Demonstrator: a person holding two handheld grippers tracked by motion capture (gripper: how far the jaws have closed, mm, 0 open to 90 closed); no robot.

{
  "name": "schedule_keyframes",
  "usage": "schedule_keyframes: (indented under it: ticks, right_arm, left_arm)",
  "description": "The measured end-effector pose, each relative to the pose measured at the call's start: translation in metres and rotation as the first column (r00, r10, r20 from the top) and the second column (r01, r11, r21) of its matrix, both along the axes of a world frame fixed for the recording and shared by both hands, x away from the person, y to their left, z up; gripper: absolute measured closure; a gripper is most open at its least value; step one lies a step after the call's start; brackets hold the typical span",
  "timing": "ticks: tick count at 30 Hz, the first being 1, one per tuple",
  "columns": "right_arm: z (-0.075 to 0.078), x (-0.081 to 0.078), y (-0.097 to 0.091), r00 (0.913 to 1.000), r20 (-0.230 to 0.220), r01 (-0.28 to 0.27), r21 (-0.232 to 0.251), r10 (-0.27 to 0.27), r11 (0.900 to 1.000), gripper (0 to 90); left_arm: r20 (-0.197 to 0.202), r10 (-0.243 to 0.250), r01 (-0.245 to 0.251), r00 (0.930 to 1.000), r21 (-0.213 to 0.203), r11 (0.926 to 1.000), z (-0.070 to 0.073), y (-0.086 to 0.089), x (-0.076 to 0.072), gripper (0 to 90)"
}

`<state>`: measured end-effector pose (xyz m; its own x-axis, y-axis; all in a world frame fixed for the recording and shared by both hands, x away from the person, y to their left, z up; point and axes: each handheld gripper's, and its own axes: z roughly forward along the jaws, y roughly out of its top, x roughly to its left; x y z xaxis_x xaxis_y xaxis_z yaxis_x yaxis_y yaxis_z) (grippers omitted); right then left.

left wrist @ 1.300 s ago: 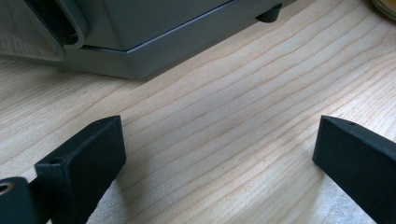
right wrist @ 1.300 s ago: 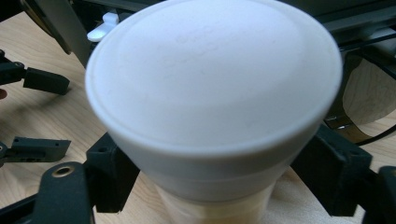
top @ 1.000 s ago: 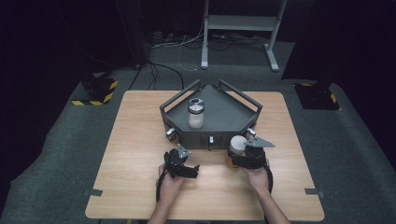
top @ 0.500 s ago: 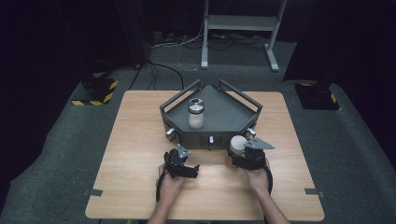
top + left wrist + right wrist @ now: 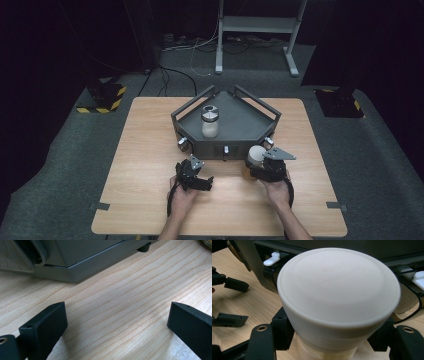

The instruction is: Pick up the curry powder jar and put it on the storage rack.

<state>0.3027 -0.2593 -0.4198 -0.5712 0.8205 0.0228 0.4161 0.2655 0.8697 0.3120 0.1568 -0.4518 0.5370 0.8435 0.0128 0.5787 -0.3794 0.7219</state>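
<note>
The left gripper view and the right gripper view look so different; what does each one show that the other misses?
Left gripper view alone: its open jaws with nothing between them, and a rounded foot under the grey tray.

Right gripper view alone: a jar with a cream-white lid clamped between the jaws, white latches on the tray's front, and the other gripper off to one side.

Both: the wooden table and the grey tray.
</note>
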Motion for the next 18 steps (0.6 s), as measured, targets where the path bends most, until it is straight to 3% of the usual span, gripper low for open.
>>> schedule_keyframes:
  ticks: [18]
  right_arm:
    - [0.025,-0.001,-0.015,0.9988,-0.019,-0.046,0.019,0.046,0.9988,35.4]
  left_arm:
    - [0.0,0.0,0.0,1.0,-0.001,1.0,0.0,0.0,0.0,2.9]
